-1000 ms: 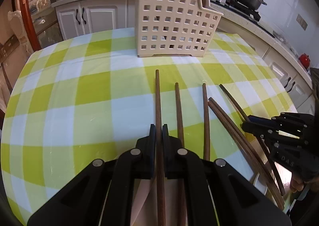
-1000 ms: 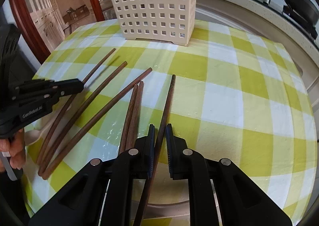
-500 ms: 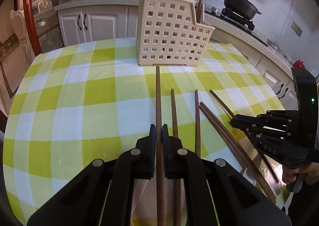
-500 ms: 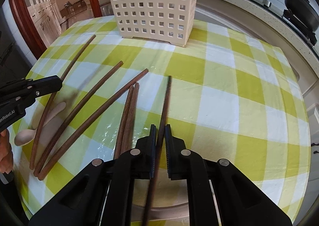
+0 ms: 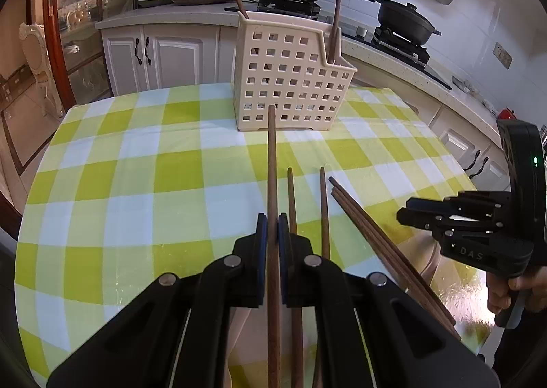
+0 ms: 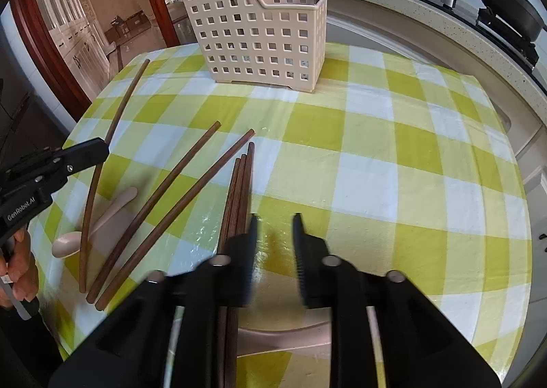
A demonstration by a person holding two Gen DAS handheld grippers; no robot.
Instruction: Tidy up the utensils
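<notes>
Chopstick (image 5: pixel 272 162) sits clamped in left gripper (image 5: pixel 272 234) jaws; right gripper (image 6: pixel 275 227) jaws apart.

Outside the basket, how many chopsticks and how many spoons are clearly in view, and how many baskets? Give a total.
Chopsticks: 6
Spoons: 1
Baskets: 1
Total: 8

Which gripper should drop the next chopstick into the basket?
Left. The left gripper is shut on a chopstick aimed at the basket; the right gripper is open and holds nothing.
</notes>
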